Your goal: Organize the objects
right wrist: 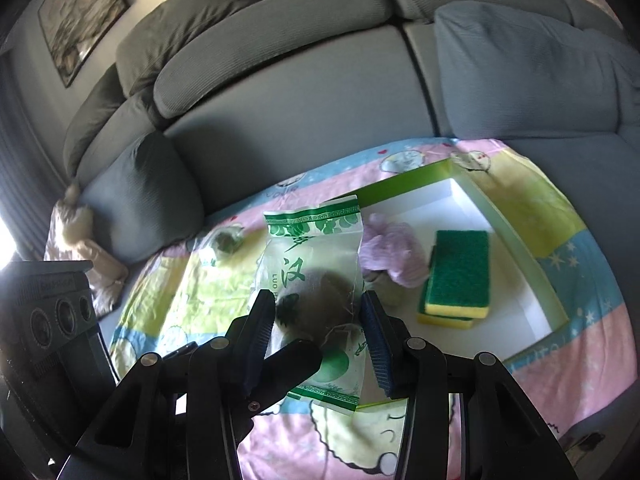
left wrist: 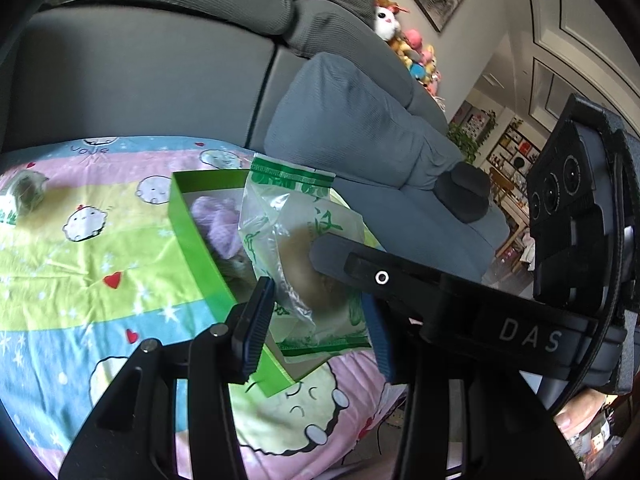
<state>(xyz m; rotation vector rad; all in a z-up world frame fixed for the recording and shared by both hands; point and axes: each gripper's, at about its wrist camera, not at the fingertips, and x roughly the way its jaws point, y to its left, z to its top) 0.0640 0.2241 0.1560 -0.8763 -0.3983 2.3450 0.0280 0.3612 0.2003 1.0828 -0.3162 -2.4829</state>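
Observation:
A clear packet with green print and a round brown fruit inside (left wrist: 298,256) (right wrist: 316,284) sits between the fingers of both grippers, above the near edge of a green box with a white floor (left wrist: 192,236) (right wrist: 516,240). My left gripper (left wrist: 320,324) has its pads against the packet's sides, holding it. My right gripper (right wrist: 318,338) also closes on it; its body crosses the left wrist view. In the box lie a lilac cloth (right wrist: 394,248) (left wrist: 218,220) and two stacked green and yellow sponges (right wrist: 456,276).
The box stands on a pastel cartoon blanket (left wrist: 80,280) (right wrist: 580,312) over a grey sofa (right wrist: 300,92). A second small packet (left wrist: 24,196) (right wrist: 224,242) lies on the blanket at the left. Blue-grey cushions (left wrist: 360,128) (right wrist: 140,196) sit alongside.

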